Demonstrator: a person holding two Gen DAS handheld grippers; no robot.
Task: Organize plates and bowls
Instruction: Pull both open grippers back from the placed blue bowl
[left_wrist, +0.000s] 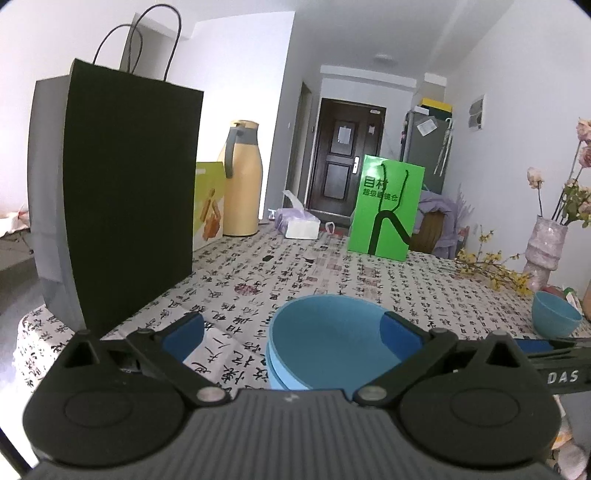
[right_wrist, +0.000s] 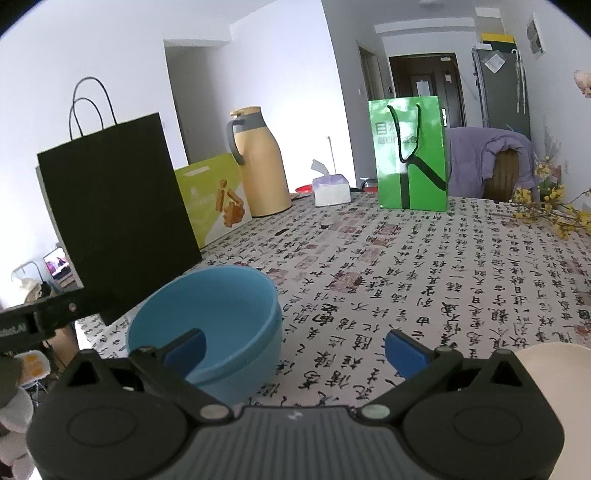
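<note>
Two light-blue bowls (left_wrist: 325, 343) sit nested on the calligraphy-print tablecloth (left_wrist: 332, 273). My left gripper (left_wrist: 291, 321) is open just in front of them. Its right finger (left_wrist: 400, 332) overlaps the stack's right rim and its left finger stands apart over bare cloth. In the right wrist view the same stack (right_wrist: 218, 321) lies low on the left. My right gripper (right_wrist: 295, 339) is open with only cloth between its fingers, and its left finger (right_wrist: 186, 350) overlaps the bowls' front. A smaller blue bowl (left_wrist: 554, 314) rests far right. A cream dish (right_wrist: 546, 358) shows at the lower right.
A tall black paper bag (left_wrist: 122, 192) stands close on the left, with a yellow-green box (right_wrist: 210, 199) and a tan thermos jug (right_wrist: 258, 162) behind it. A tissue box (right_wrist: 330, 190) and a green bag (right_wrist: 410, 155) stand at the far edge. A vase (left_wrist: 543, 251) and yellow branches (left_wrist: 487, 266) are on the right.
</note>
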